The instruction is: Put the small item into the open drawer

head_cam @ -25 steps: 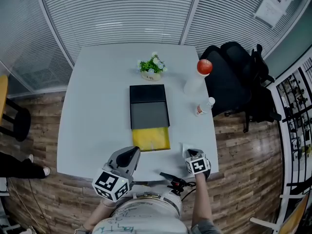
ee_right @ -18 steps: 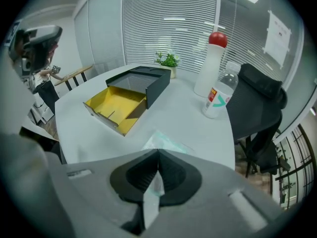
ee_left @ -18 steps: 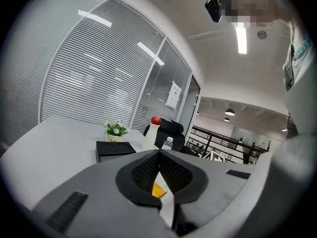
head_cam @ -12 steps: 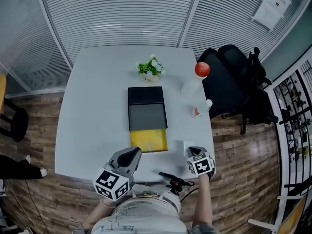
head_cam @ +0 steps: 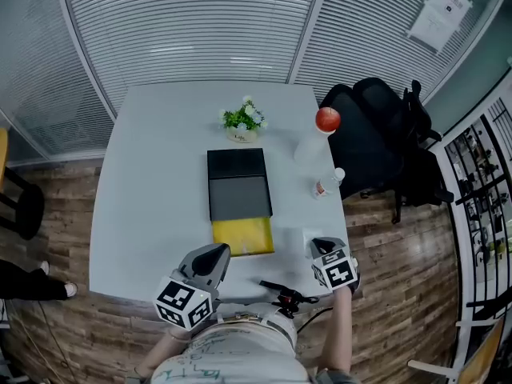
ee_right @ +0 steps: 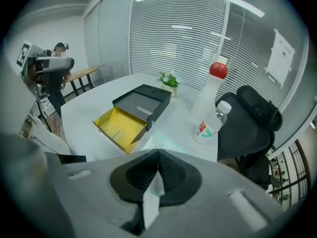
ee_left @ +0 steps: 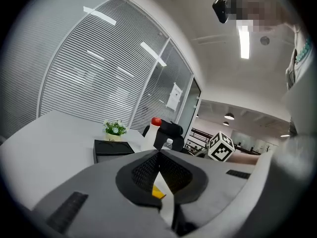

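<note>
The yellow open drawer (head_cam: 242, 236) sticks out of a black box (head_cam: 238, 181) toward me at mid-table. My right gripper (head_cam: 320, 245) hovers right of the drawer, above the table's near right part, shut on a small white packet (ee_right: 151, 202). The packet's pale end shows past the fingertips (head_cam: 307, 238). In the right gripper view the drawer (ee_right: 119, 125) lies ahead and to the left, below the gripper (ee_right: 158, 152). My left gripper (head_cam: 216, 252) is shut and holds nothing, near the front edge just left of the drawer; its view (ee_left: 159, 153) shows a sliver of the yellow drawer (ee_left: 157, 192).
A small potted plant (head_cam: 241, 120) stands behind the box. A tall white bottle with a red cap (head_cam: 316, 138) and a small water bottle (head_cam: 326, 182) stand at the table's right edge, beside a black office chair (head_cam: 376, 134). A black clip-like object (head_cam: 284, 294) hangs near my waist.
My right gripper has risen off the table with the packet in it, nearer the head camera and slightly right. The left gripper stayed put.
</note>
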Demonstrator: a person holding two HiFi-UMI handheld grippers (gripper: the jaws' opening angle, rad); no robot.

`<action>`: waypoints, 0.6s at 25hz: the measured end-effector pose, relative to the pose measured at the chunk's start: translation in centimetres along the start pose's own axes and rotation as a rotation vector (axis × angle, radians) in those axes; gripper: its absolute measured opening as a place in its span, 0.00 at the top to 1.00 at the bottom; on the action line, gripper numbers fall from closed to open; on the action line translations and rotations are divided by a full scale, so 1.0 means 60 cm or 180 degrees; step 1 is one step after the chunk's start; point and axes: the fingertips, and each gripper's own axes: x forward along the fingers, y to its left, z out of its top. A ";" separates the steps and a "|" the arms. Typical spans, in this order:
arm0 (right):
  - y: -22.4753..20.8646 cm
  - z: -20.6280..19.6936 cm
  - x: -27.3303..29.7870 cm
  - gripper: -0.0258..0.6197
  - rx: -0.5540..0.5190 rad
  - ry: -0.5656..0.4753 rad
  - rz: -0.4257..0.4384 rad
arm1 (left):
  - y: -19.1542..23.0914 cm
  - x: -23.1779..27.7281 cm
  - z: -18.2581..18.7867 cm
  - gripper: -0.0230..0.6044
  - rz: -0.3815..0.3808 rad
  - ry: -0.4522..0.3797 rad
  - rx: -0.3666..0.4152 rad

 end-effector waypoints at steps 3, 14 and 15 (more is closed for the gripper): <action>-0.003 0.019 -0.019 0.95 -0.0014 -0.0062 -0.0005 | 0.002 0.000 -0.001 0.97 0.0015 0.0011 0.0009; 0.010 0.071 -0.058 0.95 -0.0207 -0.0220 0.0087 | -0.008 -0.002 -0.009 0.97 -0.0011 0.0052 0.0018; 0.013 0.074 -0.059 0.95 -0.0220 -0.0223 0.0095 | -0.008 -0.003 -0.009 0.97 -0.0010 0.0051 0.0010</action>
